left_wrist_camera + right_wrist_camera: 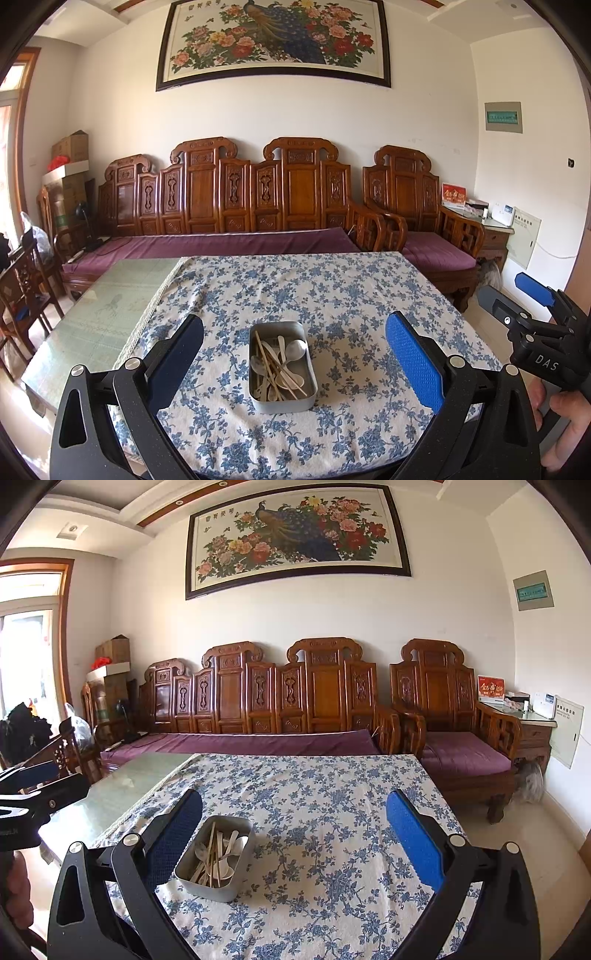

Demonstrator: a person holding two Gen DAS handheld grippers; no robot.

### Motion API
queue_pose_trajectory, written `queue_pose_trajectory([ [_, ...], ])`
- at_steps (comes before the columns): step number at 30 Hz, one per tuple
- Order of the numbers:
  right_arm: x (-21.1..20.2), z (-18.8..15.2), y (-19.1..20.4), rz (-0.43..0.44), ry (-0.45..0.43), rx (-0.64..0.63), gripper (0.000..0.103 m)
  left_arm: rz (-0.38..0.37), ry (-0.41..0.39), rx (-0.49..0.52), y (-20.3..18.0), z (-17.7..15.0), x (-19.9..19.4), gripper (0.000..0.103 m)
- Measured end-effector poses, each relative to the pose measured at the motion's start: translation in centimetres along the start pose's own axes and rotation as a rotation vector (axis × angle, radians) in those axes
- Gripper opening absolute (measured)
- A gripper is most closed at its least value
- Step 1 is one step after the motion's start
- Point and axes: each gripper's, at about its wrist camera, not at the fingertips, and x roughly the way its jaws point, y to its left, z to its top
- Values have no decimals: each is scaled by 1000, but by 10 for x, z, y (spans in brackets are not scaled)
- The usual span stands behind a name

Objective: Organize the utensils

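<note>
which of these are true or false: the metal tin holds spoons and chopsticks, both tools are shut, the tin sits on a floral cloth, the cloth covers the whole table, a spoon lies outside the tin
1. The rectangular grey metal tin holds white spoons and wooden chopsticks: true.
2. Both tools are shut: false; the left tool and right tool are open and empty.
3. The tin sits on the blue-and-white floral cloth: true.
4. The cloth covers the whole table: false; a bare green glass tabletop shows on the left.
5. A spoon lies outside the tin: false; none is visible on the cloth.

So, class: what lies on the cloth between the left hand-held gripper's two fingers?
The metal tin, holding spoons and chopsticks, in the left wrist view; the left hand-held gripper hovers open.
</note>
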Motion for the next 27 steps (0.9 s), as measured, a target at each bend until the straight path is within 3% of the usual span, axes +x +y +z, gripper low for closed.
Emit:
queue_pose_trajectory([
  [27,4,-7,1,4,3,4,100,0,3,-5,-1,-1,1,95],
])
